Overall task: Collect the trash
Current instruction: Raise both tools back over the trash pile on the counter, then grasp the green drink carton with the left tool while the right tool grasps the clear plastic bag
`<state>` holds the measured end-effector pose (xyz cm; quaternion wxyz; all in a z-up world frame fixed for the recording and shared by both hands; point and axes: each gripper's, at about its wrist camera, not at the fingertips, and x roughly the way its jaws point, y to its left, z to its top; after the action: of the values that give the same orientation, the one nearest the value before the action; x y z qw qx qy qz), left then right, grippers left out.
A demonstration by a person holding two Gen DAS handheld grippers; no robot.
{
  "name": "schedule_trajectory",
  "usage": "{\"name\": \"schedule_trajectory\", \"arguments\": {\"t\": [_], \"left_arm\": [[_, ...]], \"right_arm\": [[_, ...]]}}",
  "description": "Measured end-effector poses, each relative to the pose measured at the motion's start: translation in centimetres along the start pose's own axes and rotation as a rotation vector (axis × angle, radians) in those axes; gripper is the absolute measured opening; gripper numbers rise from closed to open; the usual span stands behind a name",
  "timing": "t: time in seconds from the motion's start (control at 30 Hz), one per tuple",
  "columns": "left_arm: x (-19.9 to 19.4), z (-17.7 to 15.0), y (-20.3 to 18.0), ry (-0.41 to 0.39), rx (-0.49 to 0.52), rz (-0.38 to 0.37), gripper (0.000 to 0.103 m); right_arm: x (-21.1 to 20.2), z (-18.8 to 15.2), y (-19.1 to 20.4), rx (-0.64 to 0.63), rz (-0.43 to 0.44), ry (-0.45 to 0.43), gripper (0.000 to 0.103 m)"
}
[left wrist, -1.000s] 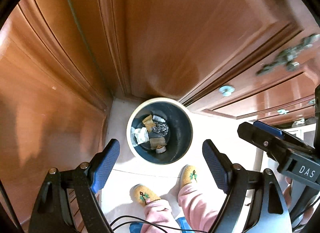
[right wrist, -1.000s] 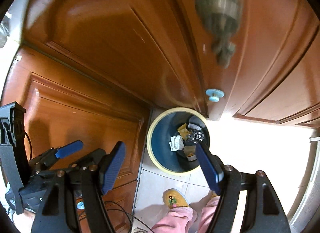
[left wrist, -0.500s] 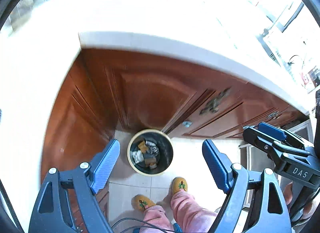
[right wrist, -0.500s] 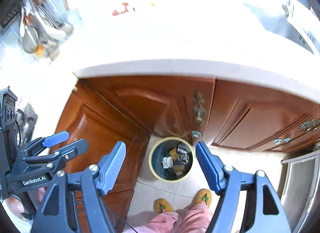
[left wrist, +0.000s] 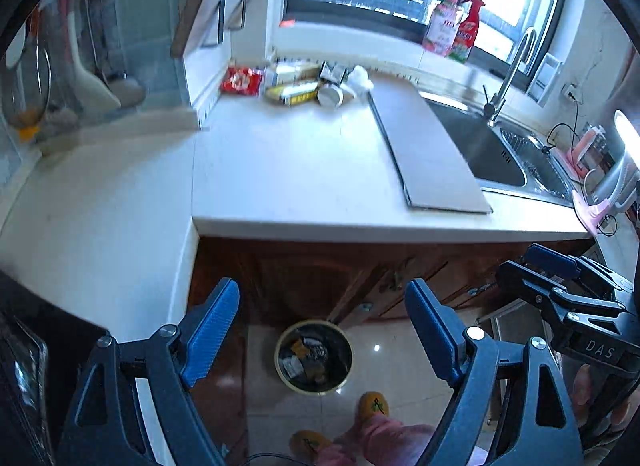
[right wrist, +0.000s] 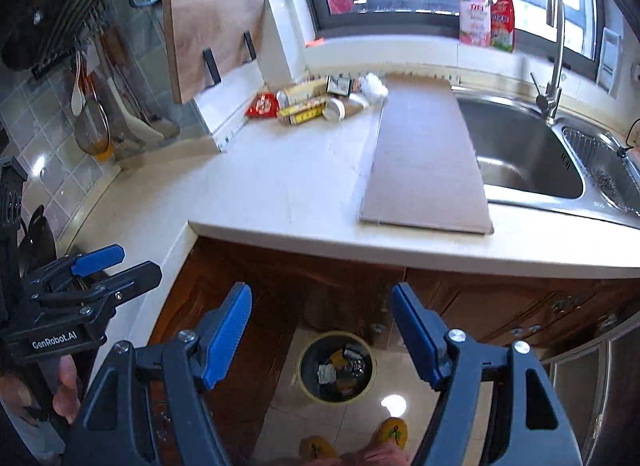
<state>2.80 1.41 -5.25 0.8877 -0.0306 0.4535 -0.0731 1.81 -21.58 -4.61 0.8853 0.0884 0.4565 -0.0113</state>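
Far left: utensils (right wrist: 86, 105) hang on a tiled wall; a wooden cutting board (right wrist: 214, 31) leans upright in a rack beside them.

Back corner of the white countertop (right wrist: 280, 185): the trash pile, all close together. From left to right there is a red wrapper (right wrist: 262, 105), a yellow box (right wrist: 302, 113) lying flat, a paper cup (right wrist: 340, 107) tipped on its side, and crumpled white paper (right wrist: 374, 85).

Just right of the pile, a long flat grey board (right wrist: 426, 157) lies on the counter, its right edge over the steel sink (right wrist: 524, 153). Faucet (right wrist: 556, 45) behind; two spray bottles (right wrist: 486, 13) on the windowsill.

Below the counter edge are wooden cabinet doors (right wrist: 500, 302). On the floor in front stands a round trash bin (right wrist: 337, 370), already holding scraps.

Left gripper (left wrist: 322, 330): jaws spread wide, empty, hanging above the bin. Right gripper (right wrist: 320, 330): likewise spread and empty. Both are on the near side of the counter edge, well apart from the pile.

Yellow slippers (right wrist: 394, 432) at the bottom.
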Motion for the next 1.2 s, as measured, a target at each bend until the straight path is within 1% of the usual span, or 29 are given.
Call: {"name": "schedule_trajectory", "arguments": {"t": [0.23, 0.33, 0.4, 0.53, 0.63, 0.77, 0.83, 0.9, 0.97, 1.1, 1.2], "left_arm": [[-2.2, 4.0, -0.2, -0.068, 0.051, 0.008, 0.084], [-2.4, 5.9, -0.8, -0.093, 0.078, 0.011, 0.084], [-2.1, 7.2, -1.2, -0.106, 0.093, 0.018, 0.084], [-0.9, 10.3, -2.5, -0.102, 0.108, 0.027, 0.084], [1.2, 12.9, -3.5, -0.085, 0.111, 0.036, 0.084], [5.3, 17.7, -4.8, -0.057, 0.107, 0.067, 0.084], [7.8, 20.5, -5.0, -0.034, 0.086, 0.088, 0.084], [10.7, 23.4, -4.8, -0.001, 0.046, 0.084, 0.084], [13.5, 26.4, -4.8, 0.014, 0.014, 0.080, 0.084], [19.1, 31.4, -5.0, 0.062, -0.006, 0.103, 0.084], [23.1, 34.1, -5.2, 0.102, -0.003, 0.114, 0.084]], "right_arm": [[-1.4, 3.5, 1.0, -0.006, 0.003, -0.056, 0.073], [-1.4, 5.3, 1.1, -0.025, 0.008, -0.068, 0.073], [-1.1, 6.7, 0.8, -0.033, 0.013, -0.071, 0.073], [0.4, 10.1, -0.6, -0.030, 0.028, -0.061, 0.073], [2.5, 13.6, -2.9, -0.011, 0.071, -0.044, 0.073], [6.1, 18.6, -6.4, 0.012, 0.125, -0.005, 0.073], [8.0, 21.1, -8.1, 0.020, 0.141, 0.016, 0.073], [10.5, 23.9, -10.0, 0.028, 0.148, 0.044, 0.073], [13.1, 26.2, -11.7, 0.036, 0.159, 0.077, 0.073], [18.7, 30.2, -14.4, 0.035, 0.174, 0.137, 0.073], [23.1, 32.3, -15.6, 0.043, 0.193, 0.184, 0.072]]}}
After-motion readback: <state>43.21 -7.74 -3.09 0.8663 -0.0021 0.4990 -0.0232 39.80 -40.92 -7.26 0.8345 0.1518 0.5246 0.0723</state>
